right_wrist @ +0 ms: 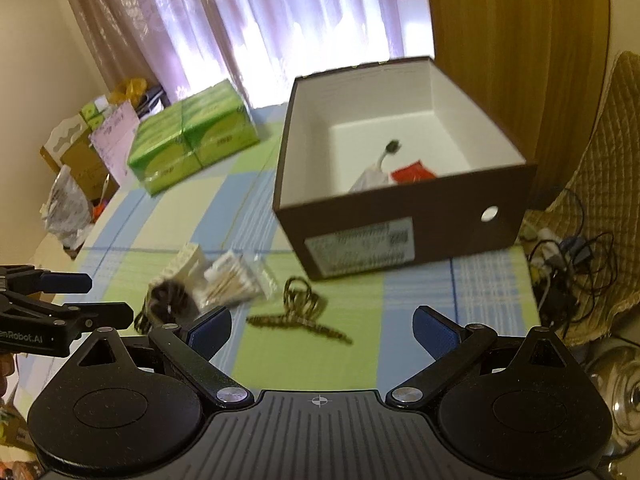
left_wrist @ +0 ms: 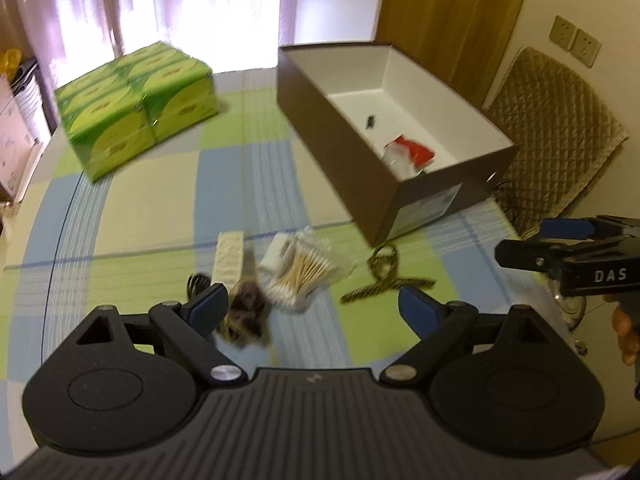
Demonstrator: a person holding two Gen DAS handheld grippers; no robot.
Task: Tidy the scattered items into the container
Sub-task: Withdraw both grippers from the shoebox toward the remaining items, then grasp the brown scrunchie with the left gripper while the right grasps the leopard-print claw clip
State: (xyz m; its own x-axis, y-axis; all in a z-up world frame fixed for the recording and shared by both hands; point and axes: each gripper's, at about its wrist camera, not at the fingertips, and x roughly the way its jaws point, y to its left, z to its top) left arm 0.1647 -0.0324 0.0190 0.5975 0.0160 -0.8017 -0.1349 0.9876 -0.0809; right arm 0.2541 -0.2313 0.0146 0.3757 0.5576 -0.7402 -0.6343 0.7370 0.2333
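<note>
A brown box [left_wrist: 320,120] [right_wrist: 448,204], white inside, stands open on the checked tablecloth and holds a red-and-white packet [left_wrist: 410,151] [right_wrist: 412,171] and a small black item [left_wrist: 370,121]. In front of it lie a bag of cotton swabs [left_wrist: 304,272] [right_wrist: 236,280], a white strip [left_wrist: 228,256] [right_wrist: 186,260], a dark hair tie [left_wrist: 248,304] [right_wrist: 172,300] and a patterned hair claw [left_wrist: 384,276] [right_wrist: 304,312]. My left gripper [left_wrist: 312,304] [right_wrist: 106,300] hangs open above the swabs and hair tie. My right gripper [right_wrist: 322,328] [left_wrist: 532,240] is open above the hair claw, with nothing held.
A green multipack of tissues [left_wrist: 136,108] [right_wrist: 192,136] sits at the table's far left. A chair with a quilted cover [left_wrist: 560,128] stands behind the box on the right, with tangled cables [right_wrist: 568,256] beside it. A glass object [right_wrist: 624,392] is near the right table edge.
</note>
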